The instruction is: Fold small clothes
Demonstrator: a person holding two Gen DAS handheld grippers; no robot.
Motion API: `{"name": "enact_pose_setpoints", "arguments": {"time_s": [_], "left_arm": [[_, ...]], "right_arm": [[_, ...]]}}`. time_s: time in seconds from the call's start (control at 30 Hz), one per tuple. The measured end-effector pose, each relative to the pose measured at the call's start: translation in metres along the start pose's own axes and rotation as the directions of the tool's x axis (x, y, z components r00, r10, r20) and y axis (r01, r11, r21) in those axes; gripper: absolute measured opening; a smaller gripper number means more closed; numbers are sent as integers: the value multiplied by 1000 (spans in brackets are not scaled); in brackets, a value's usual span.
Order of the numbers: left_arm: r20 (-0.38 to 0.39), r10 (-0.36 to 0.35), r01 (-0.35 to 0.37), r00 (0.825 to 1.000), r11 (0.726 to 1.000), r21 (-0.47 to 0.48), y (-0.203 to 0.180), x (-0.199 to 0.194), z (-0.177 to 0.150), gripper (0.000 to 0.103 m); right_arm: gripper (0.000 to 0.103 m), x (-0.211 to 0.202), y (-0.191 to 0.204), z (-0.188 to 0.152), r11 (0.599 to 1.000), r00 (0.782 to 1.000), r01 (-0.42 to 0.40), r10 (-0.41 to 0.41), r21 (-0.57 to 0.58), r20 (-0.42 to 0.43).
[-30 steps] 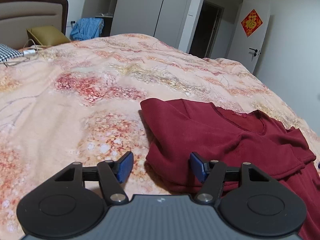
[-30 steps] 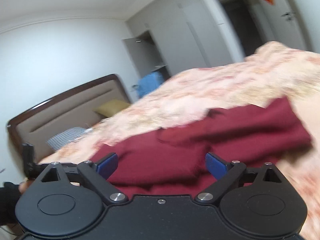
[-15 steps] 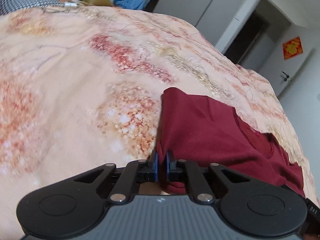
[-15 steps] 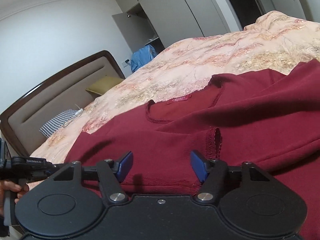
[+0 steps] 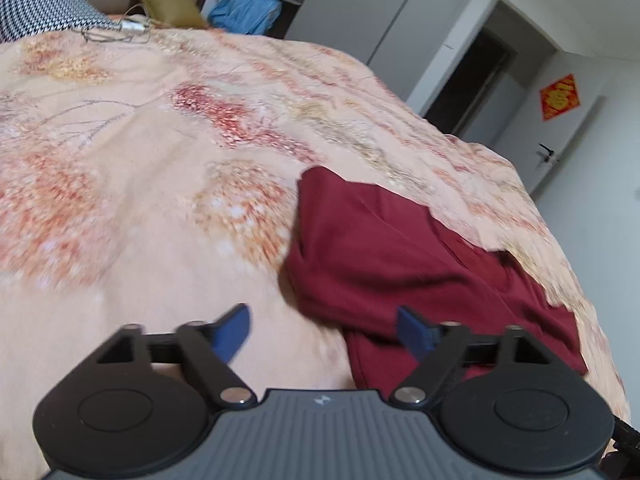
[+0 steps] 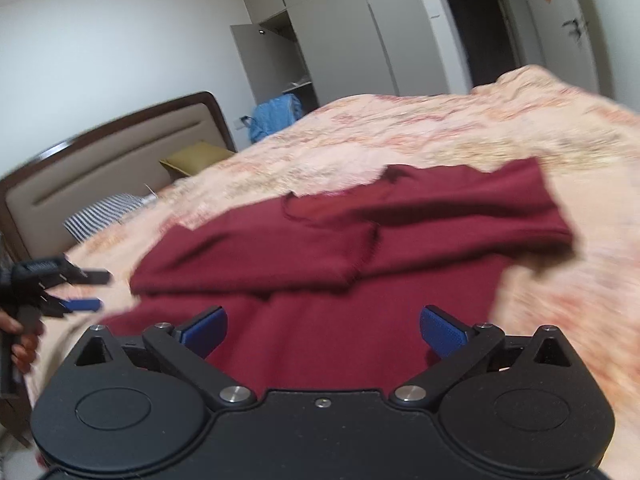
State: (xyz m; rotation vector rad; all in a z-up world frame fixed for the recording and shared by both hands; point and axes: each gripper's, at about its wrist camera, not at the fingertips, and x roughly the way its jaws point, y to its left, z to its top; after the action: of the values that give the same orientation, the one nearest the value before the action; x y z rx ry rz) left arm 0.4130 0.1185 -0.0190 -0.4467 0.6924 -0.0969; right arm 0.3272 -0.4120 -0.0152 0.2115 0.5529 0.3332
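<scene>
A dark red long-sleeved top [image 5: 380, 248] lies partly folded on the floral bedspread [image 5: 140, 200], a sleeve laid across its chest [image 6: 460, 204]. My left gripper [image 5: 324, 332] hovers at the top's near left corner. Its jaws are opening: the right pad is over the red cloth, the left pad over bare bedspread, and neither presses on anything. My right gripper [image 6: 323, 332] hangs over the top's lower part [image 6: 320, 344], its jaws also opening and holding nothing. In the right wrist view the left gripper [image 6: 102, 290] shows at the far left, held by a hand [image 6: 20, 344].
A padded headboard [image 6: 100, 184] stands at the far end, with a checked pillow [image 5: 44, 12] and an olive cushion [image 5: 164, 4]. A cable [image 5: 120, 30] lies on the bedspread near them. Blue clothing [image 5: 244, 12] hangs by the wardrobe [image 6: 340, 40]; a doorway [image 5: 476, 84] is behind.
The left gripper, shut at the top's corner half a second ago, has opened and drawn back to the left. The right gripper has pulled back from the top and its jaws have widened.
</scene>
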Motion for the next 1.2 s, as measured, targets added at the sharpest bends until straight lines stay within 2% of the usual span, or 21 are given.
{"name": "enact_pose_setpoints", "arguments": {"time_s": [0.1, 0.23, 0.4, 0.53, 0.63, 0.7, 0.73, 0.77, 0.8, 0.83, 0.87, 0.9, 0.97, 1.03, 1.2], "left_arm": [[-4, -32, 32, 999, 998, 46, -7, -23, -25, 94], [-18, -53, 54, 998, 994, 93, -12, -52, -64, 101], [-39, -55, 61, 998, 987, 150, -16, -78, -105, 103], [-54, -51, 57, 997, 990, 131, -12, -92, -127, 103], [-95, 15, -2, 995, 990, 138, -10, -92, -142, 102], [-81, 25, -10, 996, 984, 178, -14, -96, -151, 99], [-79, 31, -15, 996, 980, 197, -16, -98, -154, 92], [-78, 38, -22, 996, 978, 205, -18, -100, -156, 81], [-80, 38, -22, 996, 979, 200, -20, -101, -156, 75], [-86, 32, -16, 996, 983, 181, -19, -103, -156, 64], [-95, 16, -1, 995, 989, 151, -19, -105, -155, 47], [-105, -3, 16, 994, 993, 120, -18, -107, -155, 41], [-113, -14, 25, 993, 995, 93, -21, -110, -154, 18], [-105, 2, 9, 994, 994, 105, -25, -116, -154, 8], [-69, 19, -11, 997, 994, 111, -33, -144, -156, 4]], "right_arm": [[102, -37, -3, -21, 996, 997, 83, -83, -24, 3], [102, -74, -9, -49, 991, 990, 136, -137, -8, -20], [102, -103, -9, -81, 986, 988, 150, -146, 73, -57], [101, -119, 8, -103, 978, 982, 188, -184, 92, -52], [92, -128, 27, -119, 968, 969, 246, -243, 43, -52], [73, -132, 40, -126, 960, 959, 280, -281, -11, -42], [68, -133, 43, -128, 954, 954, 297, -298, -31, -38], [54, -135, 44, -128, 950, 950, 309, -310, -37, -34], [41, -137, 43, -128, 948, 947, 318, -318, -27, -32], [35, -140, 41, -126, 947, 947, 320, -320, -12, -33], [24, -143, 37, -124, 949, 948, 316, -315, 4, -37], [15, -146, 35, -123, 951, 950, 310, -309, 16, -39], [6, -153, 32, -120, 954, 954, 298, -297, 25, -33], [5, -165, 32, -118, 963, 963, 269, -268, 20, -14], [3, -198, 42, -107, 968, 969, 243, -240, -64, 51]]}}
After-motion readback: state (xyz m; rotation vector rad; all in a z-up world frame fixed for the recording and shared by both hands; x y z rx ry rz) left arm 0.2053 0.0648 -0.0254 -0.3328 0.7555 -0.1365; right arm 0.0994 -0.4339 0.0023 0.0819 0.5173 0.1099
